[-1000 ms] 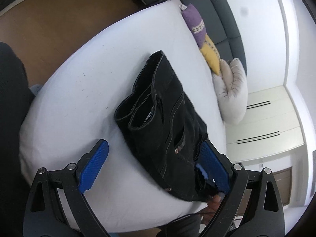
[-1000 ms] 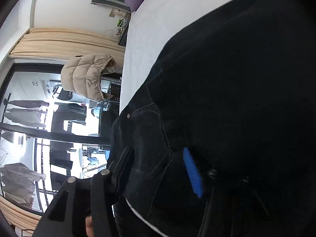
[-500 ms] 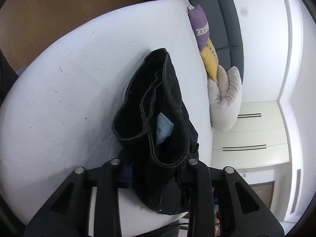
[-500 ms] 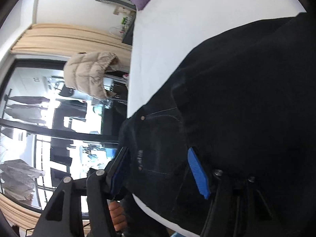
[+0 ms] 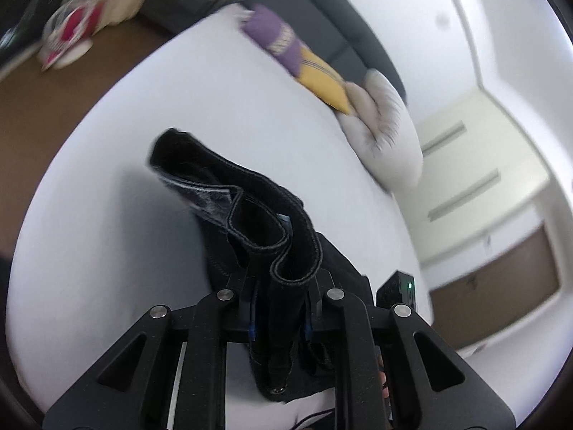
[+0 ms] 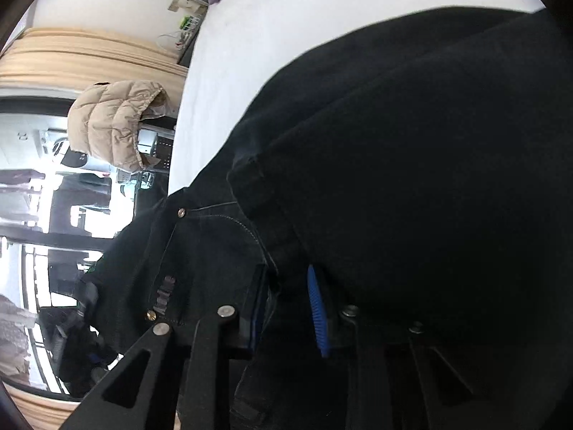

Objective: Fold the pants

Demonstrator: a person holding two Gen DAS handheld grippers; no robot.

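Black denim pants point(image 5: 250, 208) lie folded on the white bed point(image 5: 125, 143). One bunched end rises off the sheet into my left gripper point(image 5: 279, 286), whose jaws are still closing with the fabric pinched between the blue pads. In the right wrist view the pants point(image 6: 412, 179) fill most of the frame, with pocket rivets and stitching showing. My right gripper point(image 6: 286, 308) has a fold of the same denim between its blue pads, and its jaws are closing on it. A black device with a green light point(image 5: 397, 290) shows beside the left gripper.
Purple point(image 5: 275, 36) and yellow point(image 5: 322, 79) pillows and a pale cushion point(image 5: 386, 132) line the dark headboard point(image 5: 340, 14). Brown floor point(image 5: 53, 107) lies beyond the bed's left edge. A beige puffer jacket point(image 6: 114, 122) hangs by the window, and a white wardrobe point(image 5: 483, 179) stands on the right.
My left gripper went from wide open to shut on the pants and lifted that end off the bed. The right gripper's jaws narrowed around the denim fold and barely moved.
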